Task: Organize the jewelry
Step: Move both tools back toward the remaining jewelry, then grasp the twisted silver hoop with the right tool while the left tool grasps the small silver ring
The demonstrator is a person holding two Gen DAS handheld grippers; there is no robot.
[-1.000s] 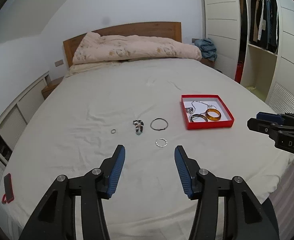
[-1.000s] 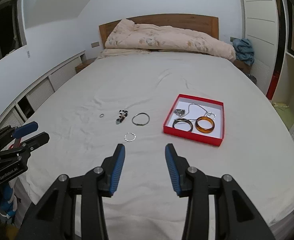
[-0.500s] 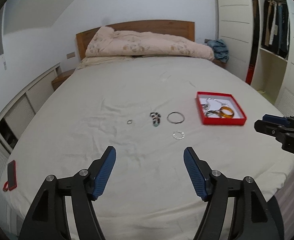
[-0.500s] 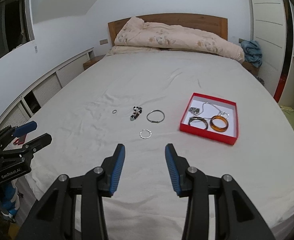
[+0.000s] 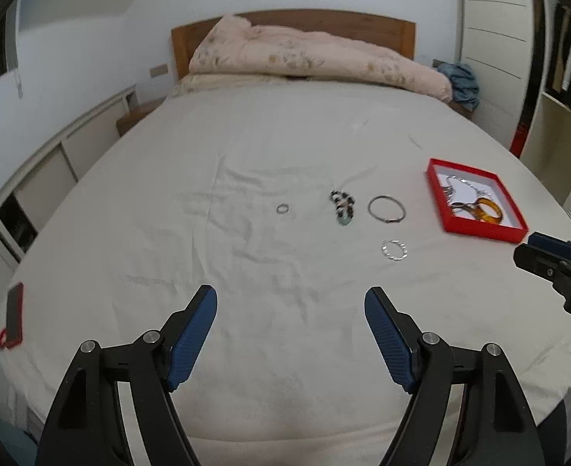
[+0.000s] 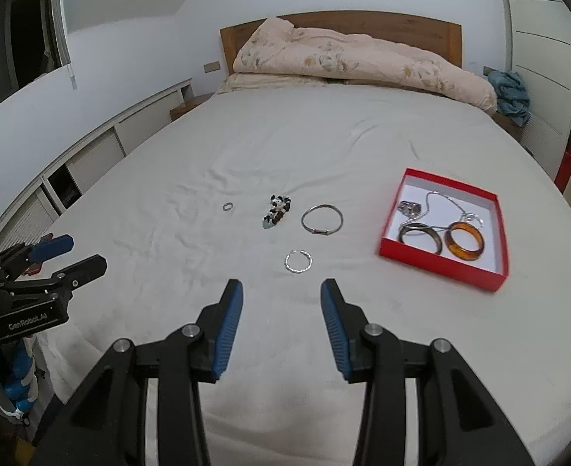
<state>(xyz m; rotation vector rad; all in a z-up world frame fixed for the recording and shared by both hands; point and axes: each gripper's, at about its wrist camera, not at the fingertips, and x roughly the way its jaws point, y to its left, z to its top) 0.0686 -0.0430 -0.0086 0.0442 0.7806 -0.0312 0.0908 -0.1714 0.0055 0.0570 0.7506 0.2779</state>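
Bedroom: a bed with a pale sheet serves as the work surface, with a folded duvet at the headboard. A red box sits on the sheet to the right and already holds an amber bangle, a dark bangle and a chain. Four pieces lie loose to its left: a small ring, a bead bracelet, a thin bangle and a silver hoop.

Change noted: both views sit closer to the jewelry than a second ago. The left gripper has just been opening; its jaws are now spread wide, with nothing between them. The right gripper is partly spread and empty, unchanged.

Judgement: sorting is part done, with four pieces outstanding. The widening jaws suggest a first pickup is being prepared; the hoop lies nearest.
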